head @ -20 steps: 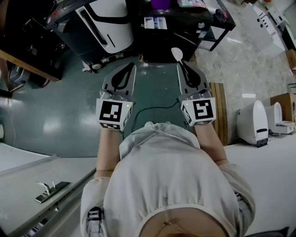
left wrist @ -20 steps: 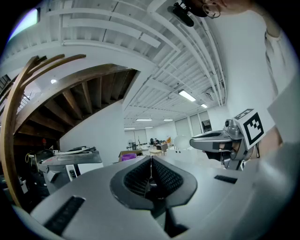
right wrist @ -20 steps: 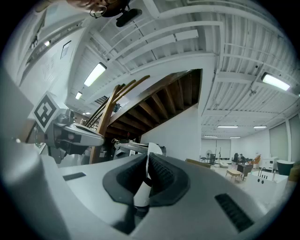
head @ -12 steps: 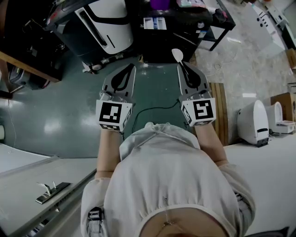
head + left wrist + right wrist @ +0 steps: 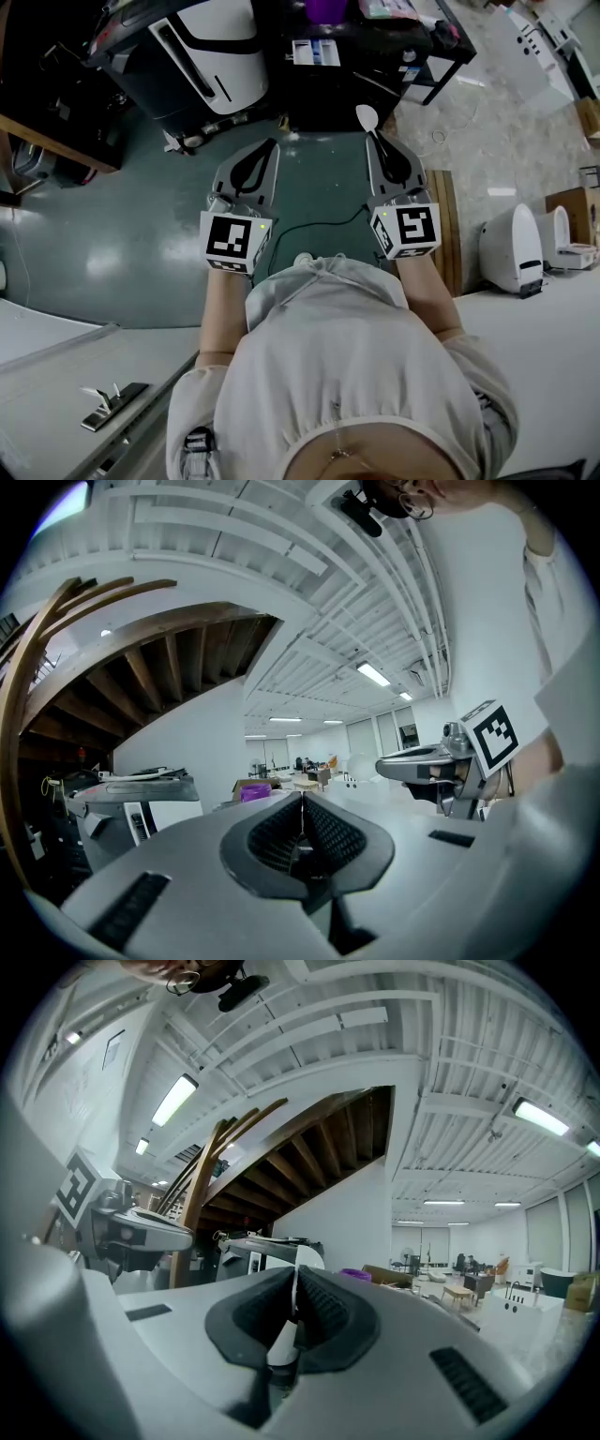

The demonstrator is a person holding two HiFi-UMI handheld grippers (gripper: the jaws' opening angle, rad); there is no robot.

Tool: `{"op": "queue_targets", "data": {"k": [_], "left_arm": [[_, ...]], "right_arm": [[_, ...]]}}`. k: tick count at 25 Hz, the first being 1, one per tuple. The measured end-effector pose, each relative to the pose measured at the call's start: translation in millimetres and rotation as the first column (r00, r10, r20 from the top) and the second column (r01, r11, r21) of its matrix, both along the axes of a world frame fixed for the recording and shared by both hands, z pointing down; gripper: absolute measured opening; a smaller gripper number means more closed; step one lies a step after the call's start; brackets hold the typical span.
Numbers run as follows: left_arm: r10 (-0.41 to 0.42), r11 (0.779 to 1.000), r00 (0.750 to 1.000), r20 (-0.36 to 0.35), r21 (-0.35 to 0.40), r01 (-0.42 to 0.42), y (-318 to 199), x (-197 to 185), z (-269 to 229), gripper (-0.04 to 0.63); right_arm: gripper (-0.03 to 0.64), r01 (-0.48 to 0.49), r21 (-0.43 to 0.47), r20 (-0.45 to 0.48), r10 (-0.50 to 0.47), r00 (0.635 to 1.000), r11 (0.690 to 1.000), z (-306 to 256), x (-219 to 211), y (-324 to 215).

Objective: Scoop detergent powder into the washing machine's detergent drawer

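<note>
In the head view my right gripper (image 5: 378, 134) is shut on the handle of a white scoop (image 5: 364, 115), whose bowl sticks out past the jaw tips. The scoop handle (image 5: 282, 1342) shows pinched between the pads in the right gripper view. My left gripper (image 5: 267, 142) is held level with it, about a hand's width to the left, jaws closed with nothing between them (image 5: 302, 799). Both are held in front of the person's chest, above a dark green floor. A white and black appliance (image 5: 211, 47) stands ahead to the left. No detergent box or drawer can be made out.
A dark shelf unit (image 5: 375, 47) with small items stands straight ahead. A black cable (image 5: 309, 223) runs across the floor below the grippers. White machines (image 5: 514, 248) sit at the right, and a white counter (image 5: 56, 375) lies at the lower left.
Both grippers have drifted slightly right and down in the head view. The scoop stays held in the right gripper, and the left stays closed.
</note>
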State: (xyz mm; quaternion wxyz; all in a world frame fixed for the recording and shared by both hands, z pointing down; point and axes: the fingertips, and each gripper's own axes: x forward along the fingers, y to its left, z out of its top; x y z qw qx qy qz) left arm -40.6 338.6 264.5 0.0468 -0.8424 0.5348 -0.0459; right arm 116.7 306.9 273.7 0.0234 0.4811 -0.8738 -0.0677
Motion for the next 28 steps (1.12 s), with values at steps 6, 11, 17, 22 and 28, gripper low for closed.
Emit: {"op": "queue_targets", "data": {"k": [6,11,17,22,28], "left_arm": [[-0.005,1.0,0.999,-0.034,-0.013,0.004,-30,-35,7,0.023],[-0.021,0.999,0.999,-0.033,-0.03,0.02,-54,-52,12,0.023],[-0.06,0.998,0.998,-0.017,-0.035,0.059,-90,-52,20,0.023],[-0.1,0.994,0.995,0.008,-0.038,0.1,-135,-36,24,0.023],[-0.145,0.989,0.989,0.028,-0.024,0.145,-208,-4,16,0.023]], "right_arm": [[0.009,-0.009,-0.006,-0.036,0.009,0.999,1.0,5,-28,-30],[0.011,-0.005,-0.016,-0.032,0.004,0.999,1.0,8,-41,-54],[0.01,0.034,-0.032,-0.023,-0.035,0.999,0.999,22,-40,-95],[0.009,0.069,-0.025,0.009,-0.069,0.998,0.997,25,-26,-148],[0.01,0.12,-0.023,0.02,-0.12,0.993,0.992,21,2,-230]]}}
